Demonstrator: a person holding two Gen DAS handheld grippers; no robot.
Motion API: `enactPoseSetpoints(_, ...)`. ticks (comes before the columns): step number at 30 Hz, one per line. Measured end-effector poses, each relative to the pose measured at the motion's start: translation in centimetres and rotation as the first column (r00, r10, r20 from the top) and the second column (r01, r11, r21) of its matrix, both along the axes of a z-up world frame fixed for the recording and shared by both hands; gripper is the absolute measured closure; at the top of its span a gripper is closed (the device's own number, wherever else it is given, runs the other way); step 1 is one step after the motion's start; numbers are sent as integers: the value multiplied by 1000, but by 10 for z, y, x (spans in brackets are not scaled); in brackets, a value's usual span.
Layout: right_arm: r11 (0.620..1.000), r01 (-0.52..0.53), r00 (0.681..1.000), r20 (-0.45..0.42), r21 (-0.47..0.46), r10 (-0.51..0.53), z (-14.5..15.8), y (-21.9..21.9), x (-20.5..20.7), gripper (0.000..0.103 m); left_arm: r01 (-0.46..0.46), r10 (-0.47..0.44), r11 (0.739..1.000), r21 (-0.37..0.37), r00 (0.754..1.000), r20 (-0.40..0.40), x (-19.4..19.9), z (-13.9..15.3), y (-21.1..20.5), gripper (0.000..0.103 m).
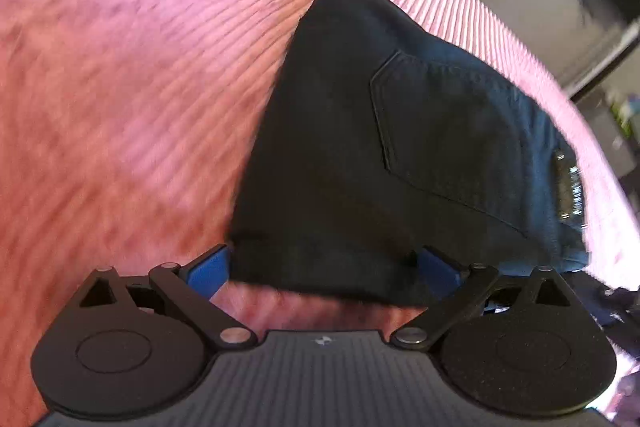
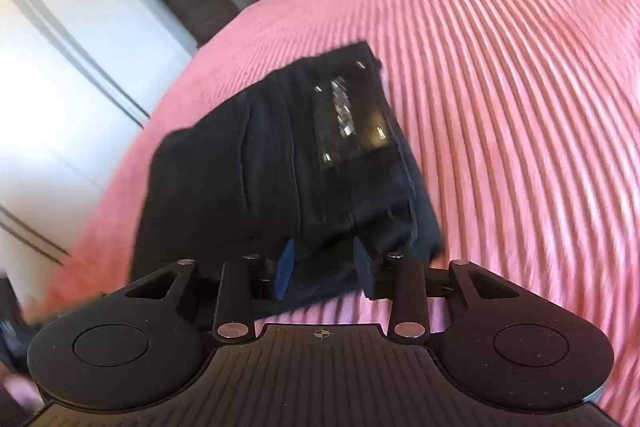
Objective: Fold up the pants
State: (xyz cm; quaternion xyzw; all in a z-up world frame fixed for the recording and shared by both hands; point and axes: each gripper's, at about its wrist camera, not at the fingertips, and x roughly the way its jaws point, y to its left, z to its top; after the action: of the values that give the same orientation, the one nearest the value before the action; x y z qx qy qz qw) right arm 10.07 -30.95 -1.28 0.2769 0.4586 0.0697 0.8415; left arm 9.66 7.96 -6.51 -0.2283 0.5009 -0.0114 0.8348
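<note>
- The pants (image 1: pixel 380 147) are seen as a compact, multi-layered bundle, so the main folds are judged to be complete.
- What remains is judged to be minor: release of the bundle edge, and possibly a final squaring or flattening. Whether a further fold is intended cannot be told.
- In the left wrist view, the bundle fills the centre and right of the frame on the pink ribbed bedspread (image 1: pixel 120 87). In the right wrist view, it lies at centre-left on the same bedspread (image 2: pixel 520 87).
- The left gripper (image 1: pixel 320 267) is presented with its jaws wide apart. The near hem of the bundle lies between the blue pads (image 1: pixel 208 271); no clamping is visible.
- The right gripper (image 2: pixel 326 273) is presented with its jaws partly closed. The near edge of the bundle sits between them. Whether the cloth is actually pinched cannot be told, as a gap appears between the pads.
- The fabric is black or very dark navy, denim-like and matte.
- A stitched back pocket (image 1: pixel 440 131) faces upward in the left wrist view.
- A shiny label patch (image 2: pixel 348 119) is visible near the waistband (image 2: pixel 400 147); its lettering is blurred.
- Stacked layers show at the bundle's lower right corner in the right wrist view.
</note>
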Motion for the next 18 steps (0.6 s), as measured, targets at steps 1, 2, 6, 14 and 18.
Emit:
enactPoseSetpoints(1,997,43,999,-32,66,-41,-4,-6,0,56,-5,5,1000,-6,1000,-2,-2,0,0,4)
enactPoseSetpoints(2,988,86,995,-63,131,-79,-9,-12,0,56,-14,14,1000,-7,1000,9,-4,3,0,4)
enactPoseSetpoints(6,926,210,976,-122,314,-180,-27,-21,-6,52,-81,85,994,-71,995,55,-13,16,6,4)
enactPoseSetpoints(14,917,185,982,-27,354,-188,5,-23,-14,51,-198,218,949,-247,974,58,-33,26,23,4)
enactPoseSetpoints(18,904,241,970,-105,354,-218,-17,-20,-5,52,-218,238,934,-284,971,37,-26,20,19,4)
